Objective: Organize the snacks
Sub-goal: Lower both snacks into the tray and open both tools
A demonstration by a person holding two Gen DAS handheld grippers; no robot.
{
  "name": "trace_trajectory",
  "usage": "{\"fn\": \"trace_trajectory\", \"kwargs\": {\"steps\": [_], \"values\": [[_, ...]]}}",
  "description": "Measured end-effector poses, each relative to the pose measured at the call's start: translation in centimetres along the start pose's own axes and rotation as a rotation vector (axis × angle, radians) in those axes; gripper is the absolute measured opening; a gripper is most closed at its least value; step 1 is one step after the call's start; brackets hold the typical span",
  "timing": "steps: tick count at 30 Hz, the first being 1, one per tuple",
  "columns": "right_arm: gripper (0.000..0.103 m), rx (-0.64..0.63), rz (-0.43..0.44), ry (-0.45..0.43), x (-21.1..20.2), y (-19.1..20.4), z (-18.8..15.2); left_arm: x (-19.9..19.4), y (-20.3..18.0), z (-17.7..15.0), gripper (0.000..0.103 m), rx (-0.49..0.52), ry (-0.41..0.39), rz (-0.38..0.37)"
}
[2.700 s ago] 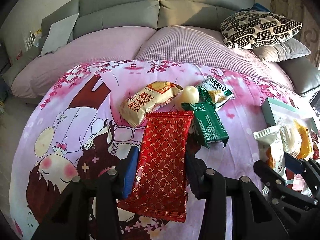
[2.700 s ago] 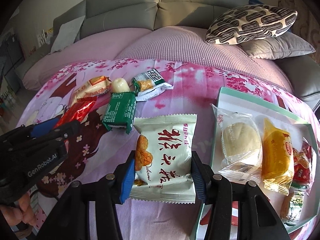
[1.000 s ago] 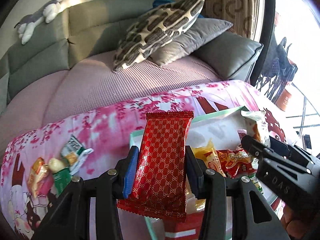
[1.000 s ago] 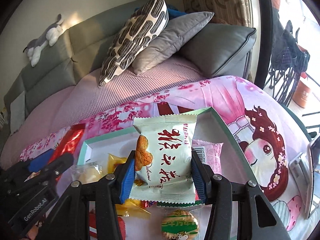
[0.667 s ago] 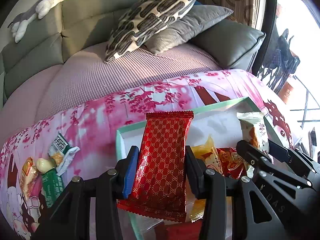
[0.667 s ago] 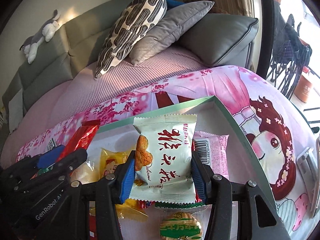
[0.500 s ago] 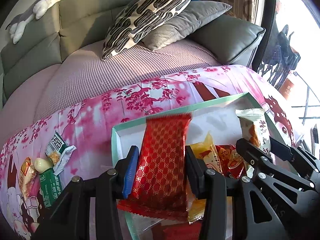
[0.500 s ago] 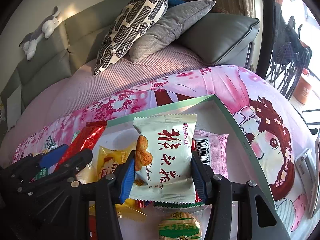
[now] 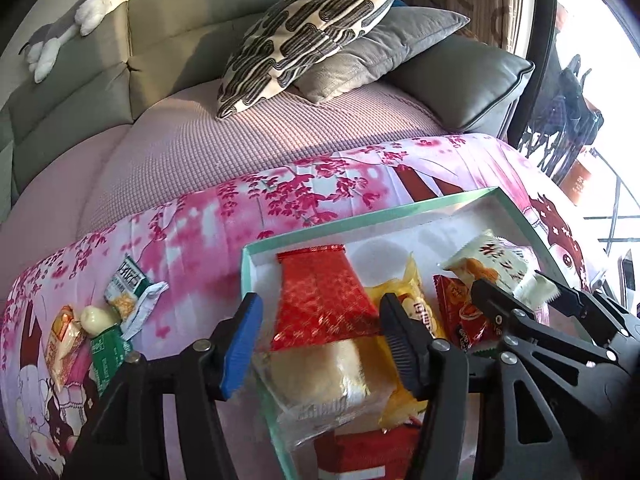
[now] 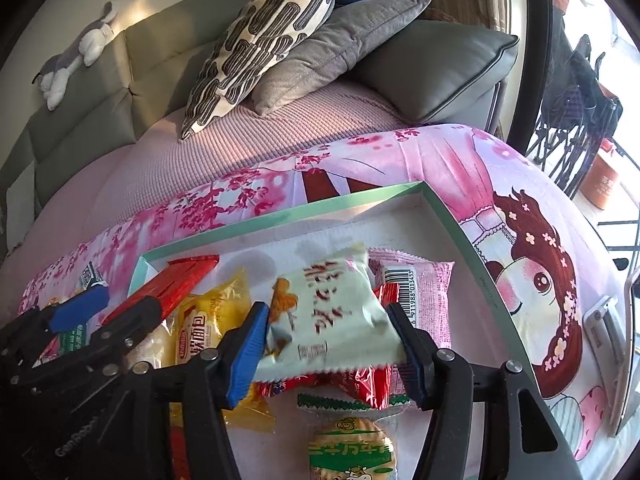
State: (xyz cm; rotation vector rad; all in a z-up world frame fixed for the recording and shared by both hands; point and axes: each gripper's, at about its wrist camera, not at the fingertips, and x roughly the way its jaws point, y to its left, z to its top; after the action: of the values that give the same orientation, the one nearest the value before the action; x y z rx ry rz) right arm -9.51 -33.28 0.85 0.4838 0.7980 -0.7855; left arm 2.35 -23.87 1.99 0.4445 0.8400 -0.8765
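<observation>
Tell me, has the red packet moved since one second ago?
Yes. The red packet has dropped from the opening left tool into the green-rimmed box.

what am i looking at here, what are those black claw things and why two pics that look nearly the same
Those claws are hand-held two-finger grippers, one in each of a person's hands, each carrying a wide-angle camera, so you get one picture per gripper. Both hang over a mint-rimmed box of snacks on a pink cartoon cloth. The left gripper has just been opening; its red foil packet now lies in the box, clear of the pads. The right gripper has also been opening, and its white packet looks let go, tipping into the box. A few snacks, such as a green packet, wait outside.
</observation>
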Motion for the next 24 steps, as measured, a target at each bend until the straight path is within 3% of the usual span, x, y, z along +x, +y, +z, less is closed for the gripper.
{"fn": "trace_trajectory", "kwargs": {"steps": [5,22,24], "values": [[0.074,0.002,-0.004,-0.006,-0.6,-0.1,0.0,-1.2,1.1,-0.5,0.065,-0.038,-0.015,-0.001],[0.075,-0.035,-0.005,0.018,-2.3,0.8,-0.5,-1.9,5.9,-3.6,0.067,-0.179,0.007,0.070],[0.081,-0.045,0.006,0.021,-2.3,1.1,-0.6,-1.8,6.3,-4.0,0.078,-0.197,0.008,0.076]]}}
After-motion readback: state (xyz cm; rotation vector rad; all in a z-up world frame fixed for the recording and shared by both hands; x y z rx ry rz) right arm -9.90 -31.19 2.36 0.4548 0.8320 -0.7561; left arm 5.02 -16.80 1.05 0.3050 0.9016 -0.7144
